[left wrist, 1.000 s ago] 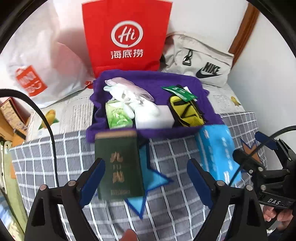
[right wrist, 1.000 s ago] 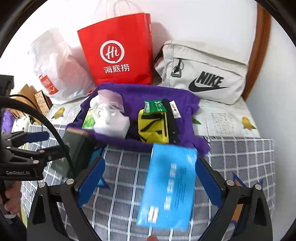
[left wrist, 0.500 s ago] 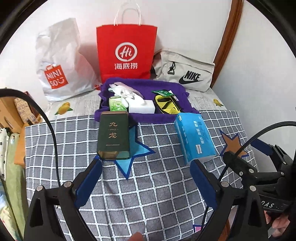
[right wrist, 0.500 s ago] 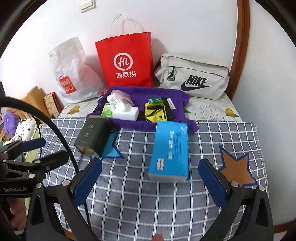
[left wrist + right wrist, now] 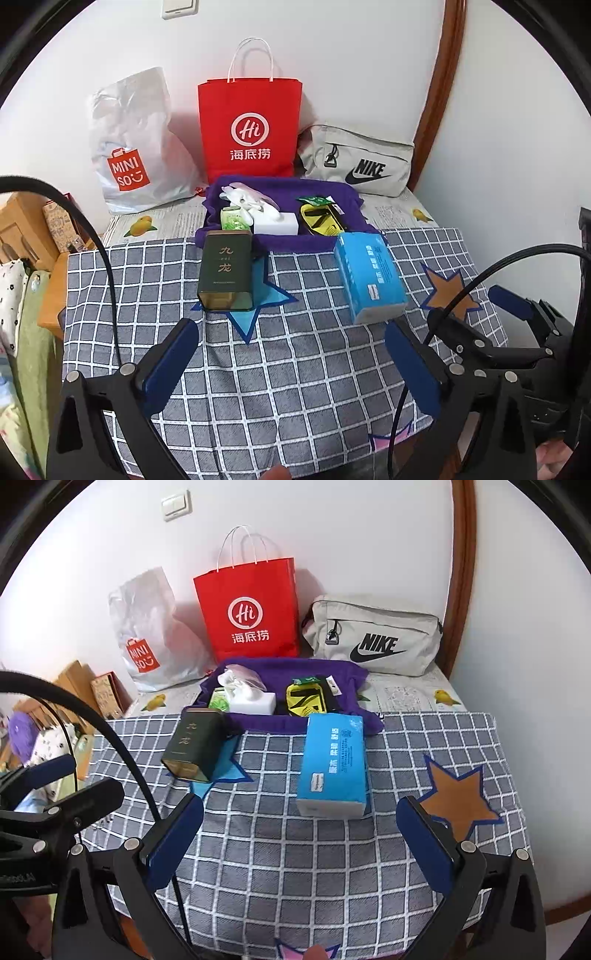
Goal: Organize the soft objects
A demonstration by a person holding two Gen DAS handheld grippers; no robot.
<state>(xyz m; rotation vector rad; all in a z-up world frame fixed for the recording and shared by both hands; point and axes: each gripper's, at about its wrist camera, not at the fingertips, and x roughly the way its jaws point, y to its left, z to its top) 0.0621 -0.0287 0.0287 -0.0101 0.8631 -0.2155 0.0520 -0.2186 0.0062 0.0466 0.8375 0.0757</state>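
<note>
A blue tissue pack [image 5: 369, 277] [image 5: 334, 764] lies on the grey checked tablecloth [image 5: 295, 369], right of a dark green tin [image 5: 225, 275] [image 5: 194, 744]. Behind them a purple cloth tray [image 5: 280, 242] [image 5: 280, 722] holds a white sponge block [image 5: 276, 223], a green packet [image 5: 232, 221], a plastic-wrapped white item [image 5: 243, 195] and a yellow-black pouch [image 5: 323, 221]. My left gripper [image 5: 291, 373] is open and empty, near the table's front edge. My right gripper [image 5: 299, 845] is open and empty, short of the tissue pack.
A red paper bag [image 5: 249, 129], a white Miniso plastic bag [image 5: 136, 147] and a grey Nike bag [image 5: 358, 164] stand against the back wall. Wooden boxes [image 5: 26, 229] sit off the table's left side. A brown star patch [image 5: 460, 797] marks the cloth at the right.
Both grippers have pulled back and up from the table. The tin and tissue pack, close between the fingers before, now lie farther off. Both stay open.
</note>
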